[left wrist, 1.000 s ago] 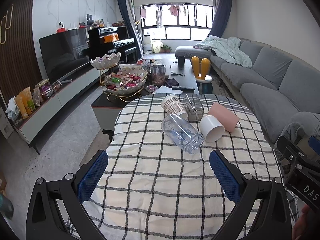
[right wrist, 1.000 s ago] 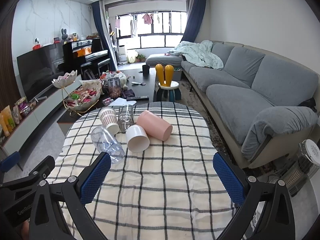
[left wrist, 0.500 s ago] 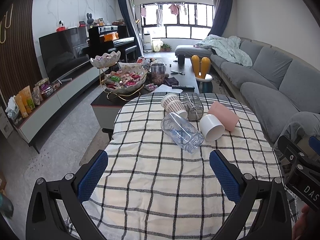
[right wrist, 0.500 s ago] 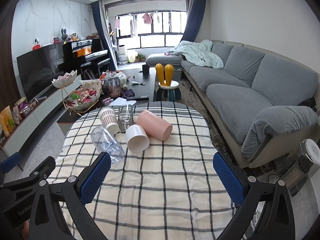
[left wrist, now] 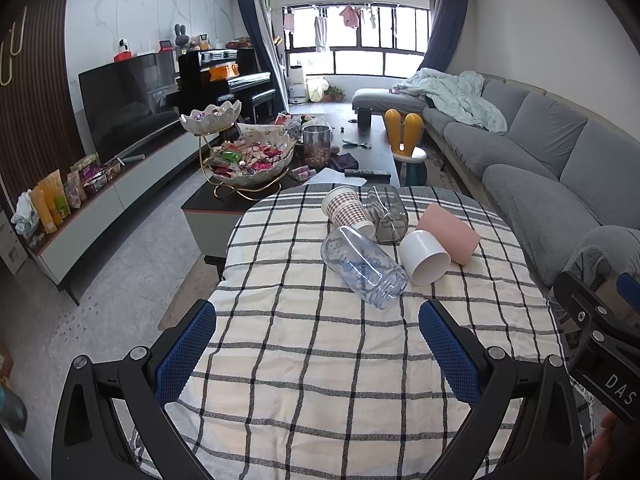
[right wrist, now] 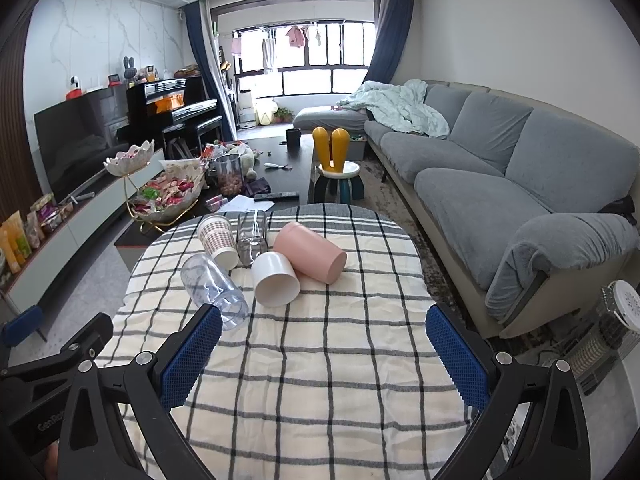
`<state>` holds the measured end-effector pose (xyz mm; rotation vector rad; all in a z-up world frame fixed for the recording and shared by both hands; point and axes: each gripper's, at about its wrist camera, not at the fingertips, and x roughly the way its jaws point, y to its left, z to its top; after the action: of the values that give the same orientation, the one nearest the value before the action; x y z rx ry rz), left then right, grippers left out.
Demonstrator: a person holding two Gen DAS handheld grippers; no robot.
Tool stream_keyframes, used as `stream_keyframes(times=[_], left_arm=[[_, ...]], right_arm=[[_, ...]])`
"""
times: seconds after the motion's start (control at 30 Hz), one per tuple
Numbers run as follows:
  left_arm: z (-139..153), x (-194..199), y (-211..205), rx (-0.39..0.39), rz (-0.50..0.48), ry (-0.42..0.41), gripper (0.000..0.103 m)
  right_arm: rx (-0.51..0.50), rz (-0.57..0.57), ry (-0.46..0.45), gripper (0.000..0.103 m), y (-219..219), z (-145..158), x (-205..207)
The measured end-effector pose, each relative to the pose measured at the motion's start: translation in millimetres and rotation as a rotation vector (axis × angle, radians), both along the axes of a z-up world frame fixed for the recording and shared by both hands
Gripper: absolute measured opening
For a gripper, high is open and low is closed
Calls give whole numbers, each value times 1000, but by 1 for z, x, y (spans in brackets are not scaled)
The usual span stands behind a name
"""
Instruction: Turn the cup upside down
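Several cups lie on their sides in a cluster on the checked tablecloth (left wrist: 312,344): a clear plastic cup (left wrist: 362,266), a white cup (left wrist: 423,256), a pink cup (left wrist: 448,233), a patterned paper cup (left wrist: 347,211) and a clear glass (left wrist: 387,214). The right wrist view shows the same cluster: clear plastic cup (right wrist: 214,286), white cup (right wrist: 275,278), pink cup (right wrist: 310,251). My left gripper (left wrist: 318,352) is open and empty, short of the clear plastic cup. My right gripper (right wrist: 324,354) is open and empty, short of the white cup.
A dark coffee table (left wrist: 360,148) with a snack bowl (left wrist: 250,160) stands beyond the table. A grey sofa (right wrist: 500,168) runs along the right. A TV cabinet (left wrist: 100,200) runs along the left. A small stool (right wrist: 338,174) stands near the sofa.
Both grippers have barely moved. The cups lie as before.
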<state>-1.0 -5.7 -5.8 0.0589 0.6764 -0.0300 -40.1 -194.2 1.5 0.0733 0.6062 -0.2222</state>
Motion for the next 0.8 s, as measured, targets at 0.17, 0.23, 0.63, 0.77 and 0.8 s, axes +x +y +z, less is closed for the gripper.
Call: stream_keyframes(times=[0.17,0.23,0.63,0.77,0.8], left_arm=[[-2,4,-3,-1,11,7,103],[-1,6,-7,0,27,6,103],[11,41,-35,-39,248,-10,103],[9,58,-46,-65,329,-3,103],[7,62,-48,-74,352,6,103]], right_arm=[[0,1,-1,102,1,0,2],[2,14,3,102,-1,0,7],[-69,239,100,102,-19,9,87],[-106,310,158,102,-25,5,125],[-110,328,174,102,-29,3,134]])
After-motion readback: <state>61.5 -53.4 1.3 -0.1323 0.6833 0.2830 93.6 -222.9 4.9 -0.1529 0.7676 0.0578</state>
